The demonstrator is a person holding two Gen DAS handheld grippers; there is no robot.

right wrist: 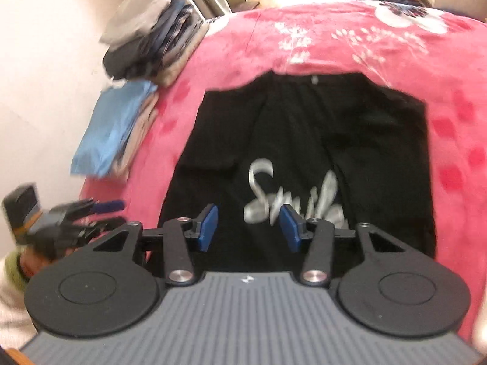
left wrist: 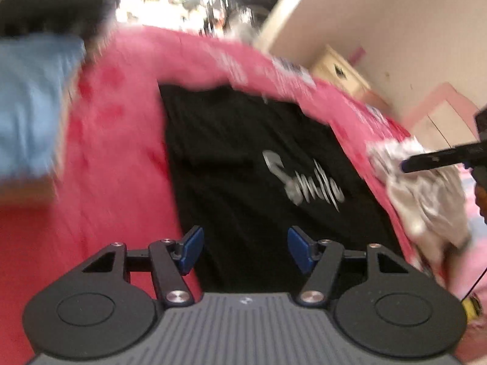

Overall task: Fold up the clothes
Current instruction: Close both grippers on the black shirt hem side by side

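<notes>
- Lying flat ahead of both grippers, the black T-shirt rests on a pink blanket with a white flower print; its silver script lettering faces up.
- Left gripper: jaws stand apart with nothing between the blue pads. The shirt's near edge lies beyond and below the pads, not touching them.
- Right gripper: jaws stand apart, pads bare. The lettering shows in the gap between them, on the cloth below.
- In the left wrist view, the right gripper enters from the right edge, over a crumpled pale garment lying on the blanket to the right of the shirt.
- In the right wrist view, the left gripper appears blurred at the left, beside the bed's edge.
- Stack of folded clothes: far left of the right gripper, against the wall, with a folded light blue piece on a lower pile nearer the tool.
</notes>
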